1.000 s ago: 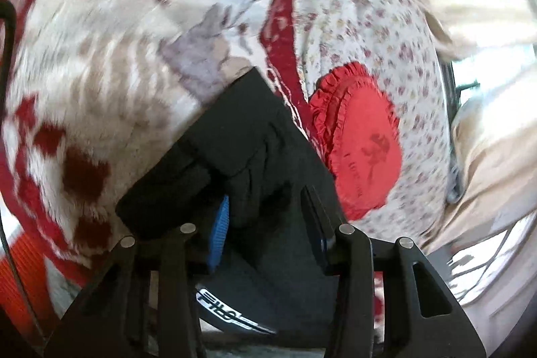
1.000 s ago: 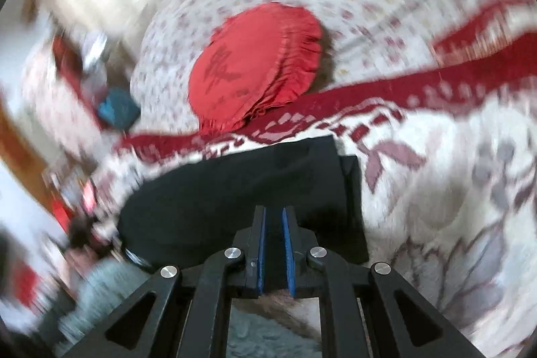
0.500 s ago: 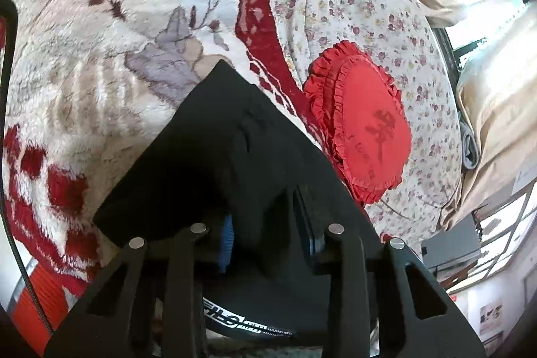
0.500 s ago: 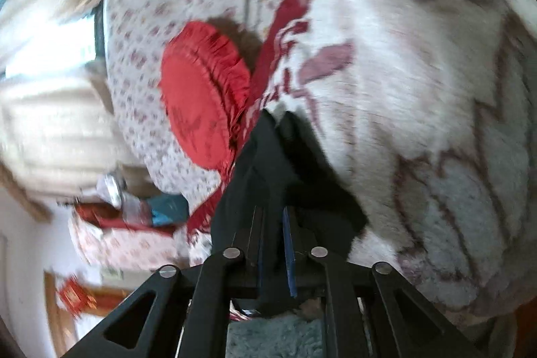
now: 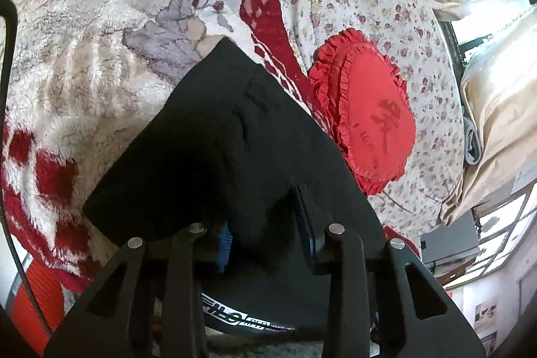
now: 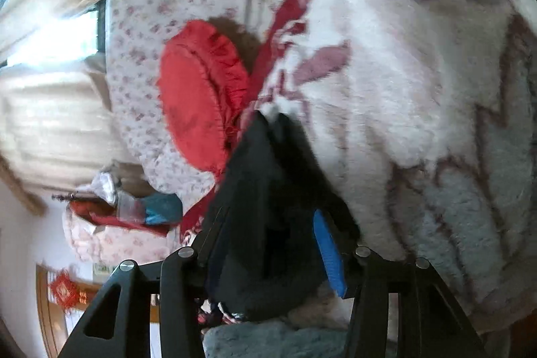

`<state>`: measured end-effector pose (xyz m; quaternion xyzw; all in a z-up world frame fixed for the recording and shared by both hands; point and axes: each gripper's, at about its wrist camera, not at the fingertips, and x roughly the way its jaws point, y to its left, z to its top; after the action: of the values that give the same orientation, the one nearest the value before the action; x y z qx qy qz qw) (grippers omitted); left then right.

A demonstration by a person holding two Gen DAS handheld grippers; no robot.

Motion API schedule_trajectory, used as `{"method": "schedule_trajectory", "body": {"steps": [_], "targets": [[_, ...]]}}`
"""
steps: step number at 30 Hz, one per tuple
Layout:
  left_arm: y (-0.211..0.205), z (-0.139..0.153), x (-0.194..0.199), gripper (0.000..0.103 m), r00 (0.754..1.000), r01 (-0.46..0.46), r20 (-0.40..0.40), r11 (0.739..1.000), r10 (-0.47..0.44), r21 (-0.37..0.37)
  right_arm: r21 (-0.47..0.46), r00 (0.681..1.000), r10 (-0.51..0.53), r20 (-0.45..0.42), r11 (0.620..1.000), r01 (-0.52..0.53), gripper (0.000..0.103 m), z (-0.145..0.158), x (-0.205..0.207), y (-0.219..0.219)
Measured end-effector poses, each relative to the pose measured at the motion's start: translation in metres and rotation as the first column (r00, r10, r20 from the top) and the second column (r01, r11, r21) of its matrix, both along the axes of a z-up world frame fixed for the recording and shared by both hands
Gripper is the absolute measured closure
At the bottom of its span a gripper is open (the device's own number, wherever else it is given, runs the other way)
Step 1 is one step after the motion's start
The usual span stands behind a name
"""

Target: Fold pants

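- The black pants (image 5: 228,136) lie as a compact folded bundle on the fleece blanket (image 5: 84,62), close to the blanket's red patterned border and beside the red ruffled cushion (image 5: 372,113), which sits on the floral sheet (image 5: 362,5).
- The right gripper (image 6: 272,247) has just let go: half a second ago its blue pads were pressed together on the cloth, and now they stand well apart, with the dark fabric slumped loosely between them.
- The right wrist view is blurred, so whether a fold still drags on a pad cannot be told.
- The left gripper (image 5: 268,234) looks much as it did half a second ago, jaws parted and straddling a hump of the pants; the fabric fills the gap, yet nothing shows it pinched.
- The bundle has flattened and spread wider in the left view over the past second.
- Judged from this, the last fold is laid and released; what remains is probably withdrawing both tools without snagging the top layer.
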<state>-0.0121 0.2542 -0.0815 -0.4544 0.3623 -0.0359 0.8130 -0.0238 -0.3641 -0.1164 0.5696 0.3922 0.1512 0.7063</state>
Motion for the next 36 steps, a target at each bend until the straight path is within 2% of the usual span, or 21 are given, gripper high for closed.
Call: {"method": "schedule_trajectory", "body": {"steps": [4, 5, 6, 7, 8, 10, 13, 16, 17, 21, 23, 26, 29, 32, 36], "targets": [[0.002, -0.002, -0.001, 0.071, 1.000, -0.010, 0.004, 1.000, 0.010, -0.028, 0.062, 0.999, -0.028, 0.022, 0.998, 0.027, 0.055, -0.005, 0.003, -0.002], [0.002, 0.000, -0.001, 0.081, 1.000, -0.016, 0.003, 1.000, 0.016, -0.021, 0.065, 0.999, -0.023, 0.037, 0.998, 0.020, 0.059, -0.004, 0.006, -0.001], [0.003, 0.001, -0.001, 0.096, 1.000, -0.020, -0.007, 1.000, 0.020, -0.011, 0.054, 0.999, -0.016, 0.052, 0.998, 0.013, 0.064, -0.003, 0.010, 0.000], [0.003, 0.002, -0.002, 0.096, 1.000, -0.020, -0.012, 1.000, 0.020, -0.008, 0.041, 0.998, 0.005, 0.063, 0.999, -0.008, 0.084, -0.001, 0.013, 0.003], [0.004, 0.005, -0.004, 0.096, 1.000, -0.023, -0.012, 1.000, 0.023, -0.004, 0.007, 0.997, 0.046, 0.066, 0.999, -0.047, 0.096, 0.002, 0.017, 0.007], [0.003, 0.013, -0.008, 0.097, 1.000, -0.018, 0.003, 1.000, 0.018, 0.006, -0.101, 0.994, 0.070, 0.082, 0.993, -0.061, 0.096, 0.016, 0.016, 0.011], [0.002, 0.028, -0.022, 0.097, 0.999, -0.006, 0.038, 1.000, 0.007, -0.012, -0.153, 0.989, 0.084, 0.118, 0.986, -0.066, 0.096, 0.035, 0.006, 0.009], [0.003, 0.032, -0.040, 0.097, 0.999, -0.005, 0.044, 1.000, 0.005, -0.021, -0.170, 0.992, 0.089, 0.093, 0.983, -0.073, 0.096, 0.037, 0.000, 0.000], [0.003, 0.027, -0.044, 0.097, 0.999, 0.001, 0.032, 1.000, -0.001, -0.002, -0.176, 0.993, 0.092, 0.072, 0.981, -0.078, 0.096, 0.033, 0.000, -0.003], [0.001, -0.007, -0.038, 0.097, 0.996, 0.017, -0.087, 0.999, -0.013, 0.043, -0.181, 0.995, 0.101, -0.016, 0.978, -0.102, 0.097, 0.003, 0.001, -0.007], [0.004, -0.011, -0.042, 0.097, 0.997, 0.006, -0.078, 1.000, -0.005, 0.013, -0.164, 0.996, 0.087, -0.015, 0.983, -0.088, 0.097, 0.000, -0.001, -0.009], [0.002, 0.001, -0.044, 0.096, 0.999, 0.020, -0.038, 0.998, -0.018, 0.061, -0.189, 0.995, 0.095, 0.020, 0.978, -0.090, 0.097, 0.013, -0.006, -0.009], [-0.001, -0.007, -0.033, 0.094, 0.996, 0.039, -0.091, 0.990, -0.026, 0.138, -0.236, 0.992, 0.127, 0.004, 0.964, -0.123, 0.097, 0.012, -0.003, -0.005], [0.003, -0.013, -0.032, 0.092, 0.996, 0.032, -0.091, 0.993, -0.021, 0.116, -0.227, 0.988, 0.153, -0.012, 0.962, -0.151, 0.097, 0.003, -0.001, -0.001], [0.010, -0.007, -0.036, 0.091, 0.994, 0.054, -0.099, 0.988, -0.040, 0.145, -0.246, 0.990, 0.142, -0.010, 0.959, -0.140, 0.097, 0.005, -0.006, -0.006]]}}
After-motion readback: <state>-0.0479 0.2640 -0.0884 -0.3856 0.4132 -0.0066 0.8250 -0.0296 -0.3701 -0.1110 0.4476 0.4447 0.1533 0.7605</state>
